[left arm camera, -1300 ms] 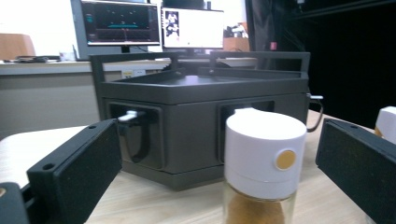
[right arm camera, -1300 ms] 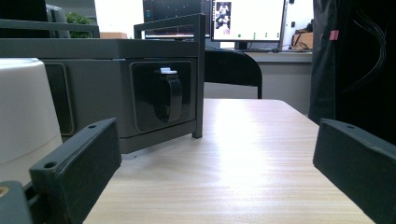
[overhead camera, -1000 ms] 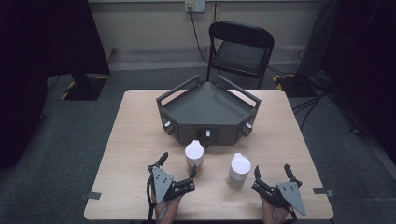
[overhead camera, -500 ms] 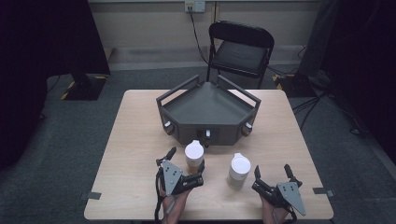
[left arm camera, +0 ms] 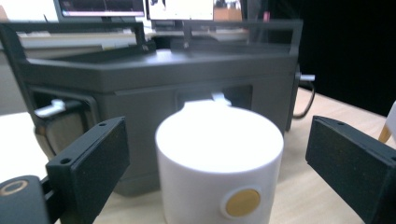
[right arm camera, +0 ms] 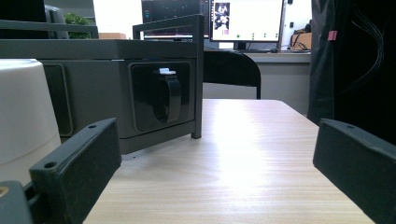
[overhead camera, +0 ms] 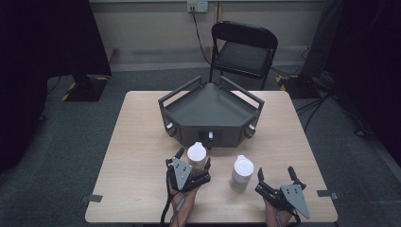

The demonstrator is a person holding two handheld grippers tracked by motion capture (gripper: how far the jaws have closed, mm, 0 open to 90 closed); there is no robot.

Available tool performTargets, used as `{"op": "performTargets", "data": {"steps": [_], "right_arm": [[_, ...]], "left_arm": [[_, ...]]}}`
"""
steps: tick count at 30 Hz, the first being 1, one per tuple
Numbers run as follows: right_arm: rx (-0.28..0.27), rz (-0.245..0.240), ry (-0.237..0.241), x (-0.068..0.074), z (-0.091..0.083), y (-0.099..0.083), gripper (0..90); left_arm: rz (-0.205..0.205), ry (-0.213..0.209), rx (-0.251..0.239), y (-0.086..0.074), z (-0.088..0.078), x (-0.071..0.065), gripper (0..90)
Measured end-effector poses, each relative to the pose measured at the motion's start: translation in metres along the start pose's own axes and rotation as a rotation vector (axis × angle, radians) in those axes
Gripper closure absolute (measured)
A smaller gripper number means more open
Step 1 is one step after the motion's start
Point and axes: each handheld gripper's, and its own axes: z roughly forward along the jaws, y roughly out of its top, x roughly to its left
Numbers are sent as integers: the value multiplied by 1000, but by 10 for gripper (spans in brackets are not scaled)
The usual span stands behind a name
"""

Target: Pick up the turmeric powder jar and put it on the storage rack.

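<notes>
The left gripper (overhead camera: 193, 160) has its jaws apart around the left cup (left arm camera: 219, 163) — they have just been closing, a gap showing on both sides. The right gripper (overhead camera: 275, 176), jaws wide and empty, sits near the surface's (overhead camera: 137, 156) front edge, the right cup (overhead camera: 241, 172) just beside it. Behind both cups stands the grey box (overhead camera: 210, 111).

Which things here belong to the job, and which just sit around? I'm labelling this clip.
In the job: left gripper, jaws closing around the left white bottle.
Lying about: right white bottle, grey tray box, folding chair.
</notes>
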Motion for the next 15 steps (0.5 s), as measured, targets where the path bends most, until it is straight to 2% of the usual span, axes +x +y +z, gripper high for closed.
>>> {"op": "performTargets", "data": {"steps": [3,5,8,11,15], "right_arm": [[1,0,0,0,0,0,0],[1,0,1,0,0,0,0],[0,0,1,0,0,0,0],[0,0,1,0,0,0,0],[0,0,4,-1,0,0,2]], "left_arm": [[-20,-3,4,-1,3,0,108],[-20,-6,34,1,7,0,129],[-17,2,40,1,8,-1,169],[-31,8,38,1,10,-2,201],[-32,11,68,2,15,-4,239]]}}
